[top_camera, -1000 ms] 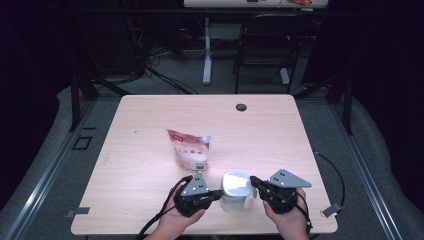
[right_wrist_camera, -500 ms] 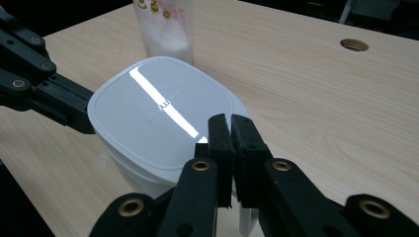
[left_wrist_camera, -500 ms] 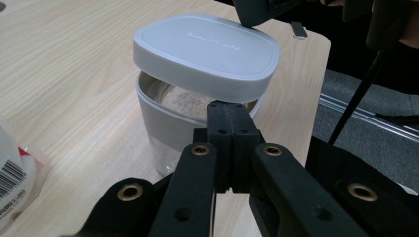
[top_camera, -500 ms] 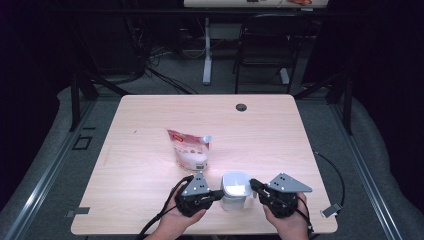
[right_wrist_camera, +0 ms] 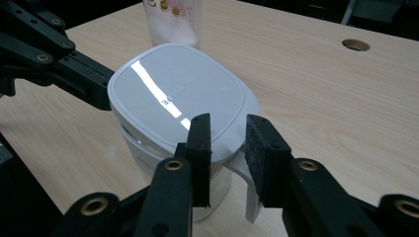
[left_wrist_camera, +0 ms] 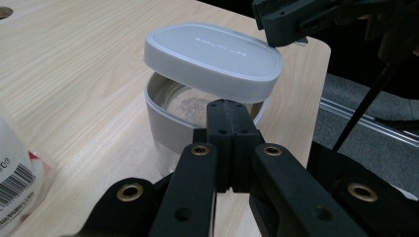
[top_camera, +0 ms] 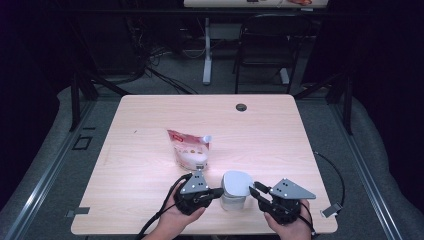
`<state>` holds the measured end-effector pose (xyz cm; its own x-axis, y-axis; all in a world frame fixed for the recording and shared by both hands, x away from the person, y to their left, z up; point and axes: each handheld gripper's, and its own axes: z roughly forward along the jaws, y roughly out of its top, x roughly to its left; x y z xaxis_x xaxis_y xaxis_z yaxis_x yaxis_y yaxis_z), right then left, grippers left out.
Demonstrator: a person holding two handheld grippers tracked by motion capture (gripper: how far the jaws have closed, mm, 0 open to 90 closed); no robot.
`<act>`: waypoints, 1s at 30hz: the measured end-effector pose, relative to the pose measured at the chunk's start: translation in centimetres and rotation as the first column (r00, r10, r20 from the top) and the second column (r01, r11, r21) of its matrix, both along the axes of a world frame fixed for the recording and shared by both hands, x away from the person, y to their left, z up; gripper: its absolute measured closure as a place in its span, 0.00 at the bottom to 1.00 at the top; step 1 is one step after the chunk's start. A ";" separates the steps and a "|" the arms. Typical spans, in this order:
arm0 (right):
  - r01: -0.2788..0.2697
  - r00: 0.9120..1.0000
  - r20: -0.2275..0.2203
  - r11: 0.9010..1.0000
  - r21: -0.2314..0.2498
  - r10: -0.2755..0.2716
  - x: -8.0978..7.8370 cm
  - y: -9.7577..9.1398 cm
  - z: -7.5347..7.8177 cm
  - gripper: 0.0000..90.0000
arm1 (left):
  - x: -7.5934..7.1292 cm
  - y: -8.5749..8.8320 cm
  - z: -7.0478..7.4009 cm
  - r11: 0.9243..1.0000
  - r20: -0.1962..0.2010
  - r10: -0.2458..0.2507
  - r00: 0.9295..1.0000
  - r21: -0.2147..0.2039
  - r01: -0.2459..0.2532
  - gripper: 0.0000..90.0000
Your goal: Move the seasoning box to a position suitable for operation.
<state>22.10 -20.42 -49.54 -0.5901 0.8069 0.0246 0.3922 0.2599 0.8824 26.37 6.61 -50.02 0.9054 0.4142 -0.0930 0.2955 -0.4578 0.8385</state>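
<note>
my left gripper (left_wrist_camera: 228, 111) is pinching the container's (left_wrist_camera: 173, 123) rim—my right gripper's (right_wrist_camera: 227, 129) jaws have just been opening, half-wide around the lid's (right_wrist_camera: 173, 94) tab; embossed lid lettering is unreadable.

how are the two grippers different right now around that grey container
The left gripper has its jaws shut on the rim of the container; the right gripper has jaws parted, just been opening, with the lid's tab loose between them. The left comes in at the rim, the right at the lid. Both are hand-held, black, close to the container.
</note>
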 end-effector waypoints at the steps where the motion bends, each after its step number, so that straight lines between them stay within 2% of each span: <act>1: 0.003 1.000 -0.002 1.000 0.002 -0.003 -0.1 0.0 0.0 0.75 | 0.0 0.0 0.0 1.000 -0.001 0.001 1.000 0.000 -0.001 1.00; 4: 0.000 1.000 0.008 1.000 0.011 0.000 -0.5 -0.1 -0.1 0.67 | 0.0 0.0 0.1 1.000 0.001 0.003 1.000 -0.001 -0.003 1.00; 18: -0.033 0.998 0.043 0.999 -0.020 0.034 -1.0 0.9 -1.0 0.48 | 0.0 0.1 0.5 1.000 0.003 0.010 1.000 -0.014 -0.010 1.00; 26: -0.040 0.999 0.031 0.998 -0.042 0.041 -0.9 1.3 -1.4 0.45 | 0.1 0.1 0.6 1.000 0.008 0.004 1.000 -0.012 -0.004 1.00; 30: -0.036 0.998 0.047 0.997 -0.074 0.039 -0.9 1.8 -1.5 0.42 | 0.1 0.1 0.6 1.000 0.009 0.006 1.000 -0.013 -0.006 1.00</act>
